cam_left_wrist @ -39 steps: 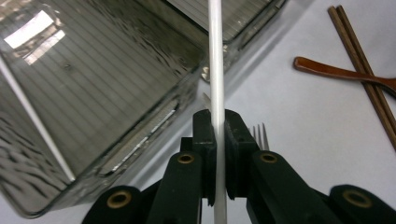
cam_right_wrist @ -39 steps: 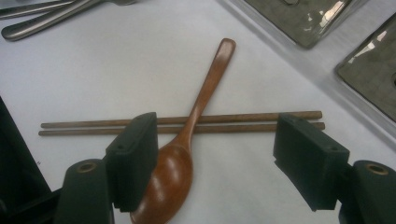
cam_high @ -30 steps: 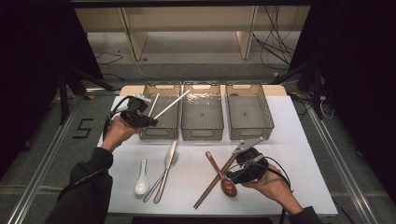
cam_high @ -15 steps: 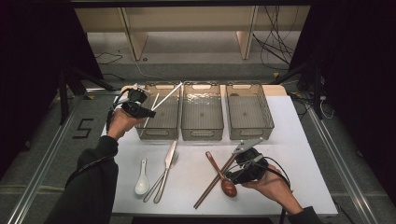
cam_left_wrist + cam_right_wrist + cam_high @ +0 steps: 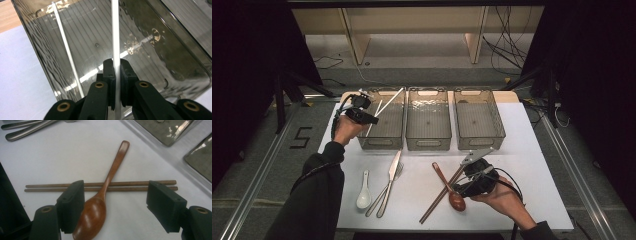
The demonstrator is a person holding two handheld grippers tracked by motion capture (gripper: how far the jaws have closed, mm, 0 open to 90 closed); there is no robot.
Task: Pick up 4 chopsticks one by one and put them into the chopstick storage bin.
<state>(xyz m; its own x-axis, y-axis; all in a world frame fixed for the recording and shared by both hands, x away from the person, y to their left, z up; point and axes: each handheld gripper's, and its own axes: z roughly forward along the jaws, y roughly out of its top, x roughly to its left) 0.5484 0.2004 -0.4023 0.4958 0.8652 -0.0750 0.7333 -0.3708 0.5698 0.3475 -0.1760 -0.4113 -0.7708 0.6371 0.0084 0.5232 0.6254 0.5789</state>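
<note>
White chopstick [image 5: 115, 32] is clamped between the jaws of the left gripper [image 5: 116, 75], above the left bin [image 5: 384, 142], where another white chopstick [image 5: 66, 47] already lies. I judge the placing step; next, lower and let go. The right gripper [image 5: 115, 205] is spread wide over the wooden spoon [image 5: 100, 205] and brown chopsticks [image 5: 130, 185], holding nothing.

Black sleeve [image 5: 319, 192] on the left arm — dark cuff at the right. Black claws: left claw [image 5: 116, 75] with brass-ringed pivots, right claw [image 5: 120, 205] with blocky pads — black cable trailing behind it.
</note>
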